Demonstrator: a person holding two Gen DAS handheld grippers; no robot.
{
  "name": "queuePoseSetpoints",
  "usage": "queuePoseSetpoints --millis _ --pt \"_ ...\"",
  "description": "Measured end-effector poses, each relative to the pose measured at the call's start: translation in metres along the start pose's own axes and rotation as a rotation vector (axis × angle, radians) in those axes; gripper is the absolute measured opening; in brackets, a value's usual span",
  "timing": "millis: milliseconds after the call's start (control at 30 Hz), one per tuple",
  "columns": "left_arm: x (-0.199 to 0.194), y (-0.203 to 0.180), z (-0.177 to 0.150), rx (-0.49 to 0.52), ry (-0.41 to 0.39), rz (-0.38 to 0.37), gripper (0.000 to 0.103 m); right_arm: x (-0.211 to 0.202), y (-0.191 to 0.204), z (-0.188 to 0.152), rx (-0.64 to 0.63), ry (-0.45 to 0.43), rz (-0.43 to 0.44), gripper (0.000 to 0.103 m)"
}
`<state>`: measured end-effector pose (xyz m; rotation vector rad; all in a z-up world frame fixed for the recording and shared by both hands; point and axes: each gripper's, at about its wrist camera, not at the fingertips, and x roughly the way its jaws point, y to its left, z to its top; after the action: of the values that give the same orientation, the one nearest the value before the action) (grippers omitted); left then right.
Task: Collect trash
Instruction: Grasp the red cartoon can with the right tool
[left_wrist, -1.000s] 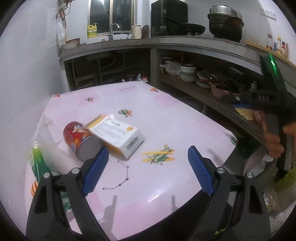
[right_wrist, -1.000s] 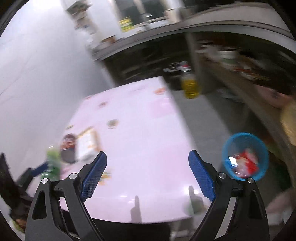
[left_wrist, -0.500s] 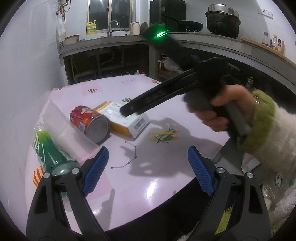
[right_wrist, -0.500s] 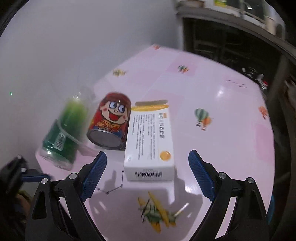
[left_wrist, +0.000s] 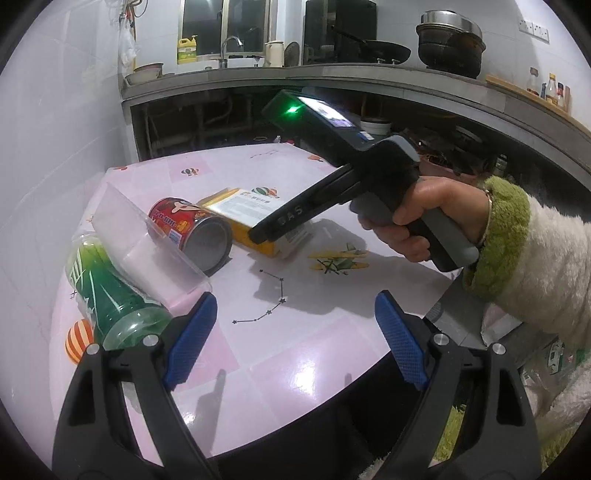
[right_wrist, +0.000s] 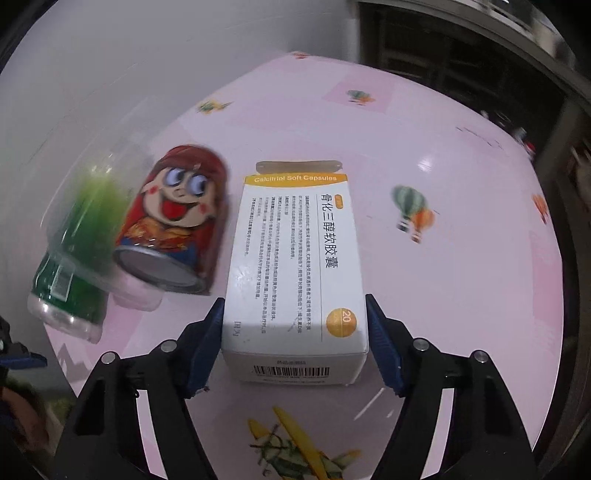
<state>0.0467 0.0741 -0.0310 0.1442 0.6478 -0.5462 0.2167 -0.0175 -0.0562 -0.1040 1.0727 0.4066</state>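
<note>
A white and yellow capsule box lies flat on the pink table. My right gripper points down over the box's near end. Its jaws are closing, with the box between them and the blue pads close beside its two long sides. In the left wrist view the same box lies under that gripper's tip. A red cartoon can lies on its side left of the box, and a green bottle lies beyond it. My left gripper hangs open over the table's front edge, holding nothing.
A clear plastic tub lies tipped against the can and the green bottle. A hand in a fluffy white sleeve with a green cuff reaches across from the right. A kitchen counter with pots stands behind the table.
My right gripper swung from facing the room and a blue bin down to the box, and its jaws narrowed around it. The left gripper edged closer to the bottle and can.
</note>
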Motion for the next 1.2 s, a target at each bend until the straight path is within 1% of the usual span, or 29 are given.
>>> queuePoseSetpoints --millis 67,200,300,333,367,400,467,533,567,600,700,733,800,900,1000,1033,1067,1100,1133,1167,1200 --pt "0.002 0.0 0.002 0.0 -0.004 -0.007 0.083 -0.004 -0.011 -0.005 0.055 -0.006 -0.028 0.07" --pt "0.005 -0.003 0.004 0.002 -0.007 -0.025 0.083 -0.022 -0.043 -0.028 0.186 -0.013 -0.077 0.07" --pt "0.009 -0.006 0.005 0.011 0.0 -0.036 0.083 -0.045 -0.053 -0.037 0.215 -0.045 -0.103 0.074" --pt "0.011 -0.007 0.005 0.014 0.004 -0.039 0.083 -0.05 -0.054 -0.037 0.22 -0.061 -0.105 0.079" --pt "0.012 -0.009 0.005 0.016 0.006 -0.041 0.083 -0.062 -0.053 -0.036 0.227 -0.099 -0.101 0.083" --pt "0.013 -0.009 0.005 0.017 0.009 -0.042 0.083 -0.071 -0.05 -0.034 0.225 -0.131 -0.088 0.084" --pt "0.013 -0.01 0.005 0.019 0.01 -0.041 0.083 -0.081 -0.042 -0.027 0.209 -0.166 -0.053 0.086" --pt "0.013 -0.01 0.004 0.016 0.01 -0.039 0.083 -0.082 -0.028 -0.013 0.189 -0.177 0.036 0.087" --pt "0.013 -0.009 0.004 0.012 0.01 -0.038 0.083 -0.079 -0.024 -0.005 0.183 -0.168 0.079 0.087" --pt "0.013 -0.008 0.003 0.008 0.01 -0.037 0.083 -0.072 -0.016 0.005 0.181 -0.148 0.141 0.087" --pt "0.011 -0.005 0.0 -0.005 0.011 -0.03 0.083 -0.043 -0.001 0.034 0.184 -0.074 0.269 0.087" --pt "0.011 -0.004 0.0 -0.009 0.011 -0.029 0.083 -0.03 0.005 0.046 0.177 -0.048 0.294 0.087" --pt "0.01 -0.001 0.0 -0.019 0.011 -0.027 0.083 -0.011 0.015 0.062 0.167 0.004 0.324 0.087" --pt "0.008 0.003 -0.002 -0.032 0.006 -0.024 0.083 0.02 0.023 0.08 0.171 0.108 0.368 0.087" --pt "0.007 0.006 -0.003 -0.043 0.004 -0.025 0.083 0.035 0.032 0.088 0.155 0.16 0.379 0.086" --pt "0.007 0.006 -0.003 -0.046 0.004 -0.026 0.083 0.037 0.03 0.089 0.152 0.167 0.384 0.084" --pt "0.007 0.007 -0.004 -0.048 0.005 -0.027 0.083 0.038 0.032 0.089 0.152 0.172 0.39 0.076" --pt "0.007 0.008 -0.004 -0.049 0.006 -0.027 0.083 0.039 0.032 0.089 0.156 0.184 0.392 0.072" --pt "0.008 0.009 -0.004 -0.05 0.008 -0.028 0.083 0.041 0.031 0.089 0.162 0.191 0.397 0.064" --pt "0.008 0.009 -0.005 -0.052 0.009 -0.029 0.083 0.041 0.03 0.087 0.173 0.192 0.423 0.061" --pt "0.009 0.011 -0.006 -0.054 0.012 -0.032 0.083 0.039 0.029 0.086 0.175 0.19 0.421 0.061"
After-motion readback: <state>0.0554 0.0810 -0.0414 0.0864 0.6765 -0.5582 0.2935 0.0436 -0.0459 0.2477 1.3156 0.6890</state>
